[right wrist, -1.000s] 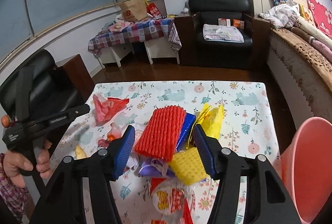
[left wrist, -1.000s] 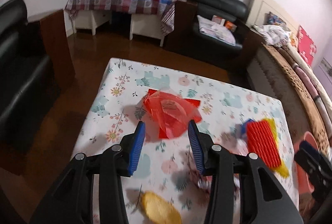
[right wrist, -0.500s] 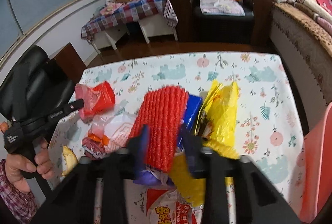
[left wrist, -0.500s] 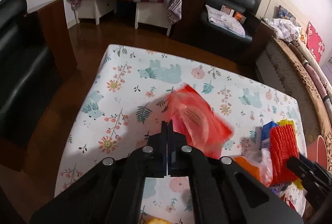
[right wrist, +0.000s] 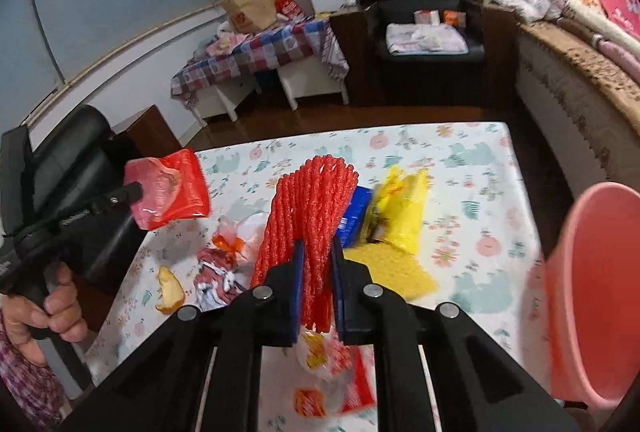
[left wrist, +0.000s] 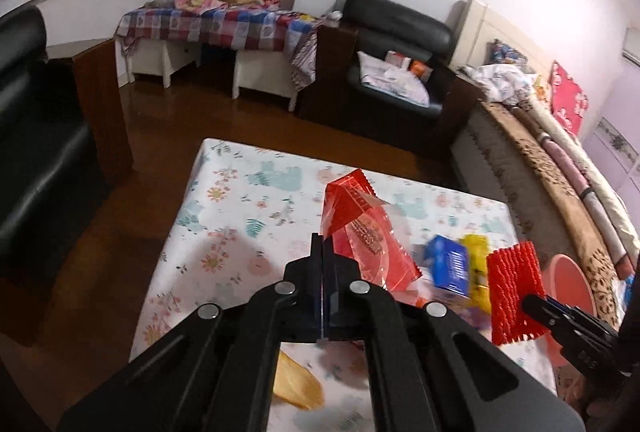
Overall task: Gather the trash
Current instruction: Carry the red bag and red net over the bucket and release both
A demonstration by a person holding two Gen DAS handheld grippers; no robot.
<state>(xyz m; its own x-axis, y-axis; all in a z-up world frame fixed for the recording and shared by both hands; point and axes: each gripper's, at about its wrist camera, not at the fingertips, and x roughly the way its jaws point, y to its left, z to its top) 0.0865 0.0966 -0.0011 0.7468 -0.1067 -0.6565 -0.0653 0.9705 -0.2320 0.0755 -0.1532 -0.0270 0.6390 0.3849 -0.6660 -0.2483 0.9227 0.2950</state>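
Floral tablecloth (left wrist: pixel 240 216), left wrist view: left gripper (left wrist: pixel 322 244) is clamped on the crinkled red plastic wrapper (left wrist: pixel 360 228), lifted clear. Right wrist view: right gripper (right wrist: pixel 316 260), jaws closing, pinches the red foam mesh sleeve (right wrist: pixel 312 208), long axis pointing away; pink plastic bucket (right wrist: pixel 592 292) stands nearer this hand, to its right.

Room furnishings around the work table.
Far side: a black armchair (right wrist: pixel 424 12) holding folded cloth and small boxes; to its left, a low table under a checked cloth (right wrist: pixel 264 52) with a brown paper bag (right wrist: pixel 252 8) on it. Right: a bed (right wrist: pixel 580 72) piled with bedding.
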